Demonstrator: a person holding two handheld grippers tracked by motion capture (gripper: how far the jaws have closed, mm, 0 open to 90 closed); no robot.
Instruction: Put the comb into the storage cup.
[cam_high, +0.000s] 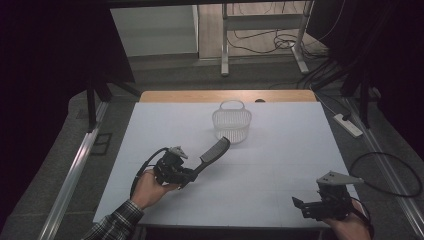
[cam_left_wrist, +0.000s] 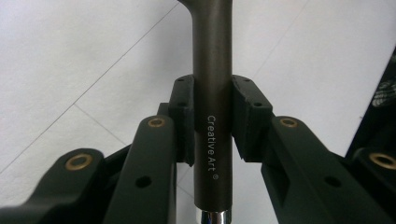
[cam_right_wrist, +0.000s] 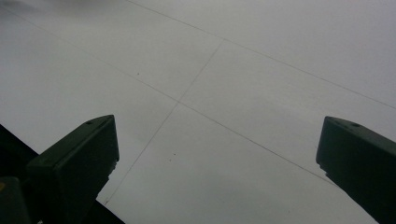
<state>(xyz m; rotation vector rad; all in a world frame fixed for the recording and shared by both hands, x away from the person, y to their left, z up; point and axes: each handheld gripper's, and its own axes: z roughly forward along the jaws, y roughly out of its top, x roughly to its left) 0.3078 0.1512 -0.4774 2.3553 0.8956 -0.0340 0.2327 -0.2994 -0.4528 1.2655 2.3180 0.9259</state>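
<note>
A dark brush (cam_high: 214, 150) with a long handle sticks up and to the right from my left gripper (cam_high: 192, 173), lifted over the white table, its head pointing toward the basket. In the left gripper view the jaws press on both sides of the brown handle (cam_left_wrist: 212, 107), which reads "Creative Art". A small clear plastic basket (cam_high: 231, 121) with a handle stands upright near the table's far middle. My right gripper (cam_high: 300, 206) rests at the near right corner, its jaws wide apart over bare table (cam_right_wrist: 215, 116) with nothing between them.
The white table (cam_high: 280, 150) has a wooden strip along its far edge. Metal rails run along both sides. A power strip (cam_high: 348, 124) and cables lie on the floor at the right, and a desk frame stands behind.
</note>
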